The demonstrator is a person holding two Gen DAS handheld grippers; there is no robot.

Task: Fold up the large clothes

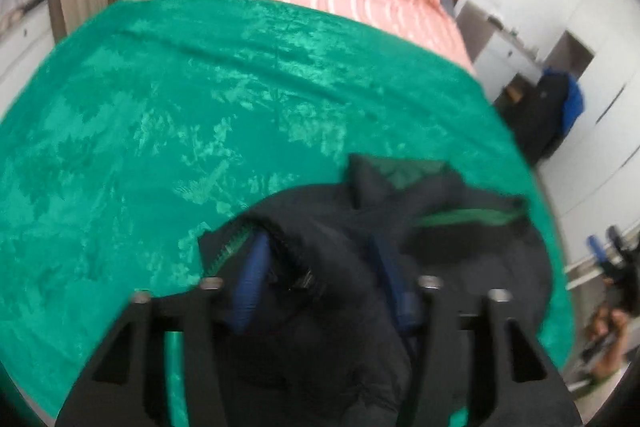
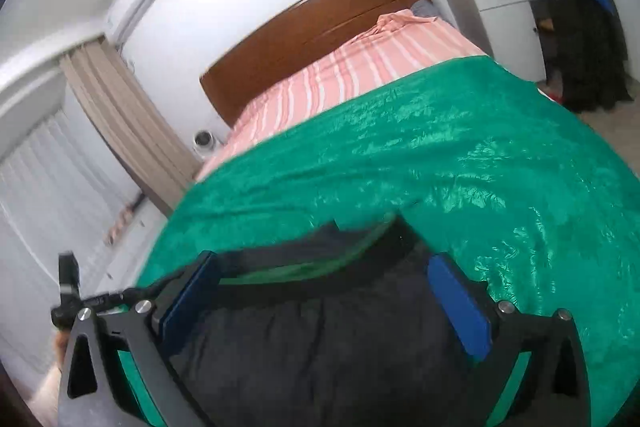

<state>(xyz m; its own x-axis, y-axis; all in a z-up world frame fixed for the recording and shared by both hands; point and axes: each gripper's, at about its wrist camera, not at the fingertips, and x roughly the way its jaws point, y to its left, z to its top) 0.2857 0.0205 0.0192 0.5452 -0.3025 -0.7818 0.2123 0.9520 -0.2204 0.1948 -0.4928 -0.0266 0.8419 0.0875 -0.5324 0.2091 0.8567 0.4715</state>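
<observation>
A dark jacket (image 1: pixel 344 327) with green lining and trim lies bunched on the near end of the green bedspread (image 1: pixel 160 127). In the left wrist view my left gripper (image 1: pixel 318 243) hovers over it with its blue pads (image 1: pixel 250 283) spread apart. Fabric lies loosely between and partly over them, with no visible pinch. In the right wrist view the jacket (image 2: pixel 320 339) lies flat under my right gripper (image 2: pixel 323 261). Its blue pads (image 2: pixel 460 307) stand wide apart, one on each side of the cloth, clamping nothing. The picture is blurred.
The green bedspread (image 2: pixel 440 155) covers most of the bed, with a pink striped sheet (image 2: pixel 360 67) and a wooden headboard (image 2: pixel 312 27) beyond. A white cabinet (image 2: pixel 504 15) and hanging dark and blue clothes (image 2: pixel 580 27) stand to the right. Beige curtains (image 2: pixel 128 131) hang on the left.
</observation>
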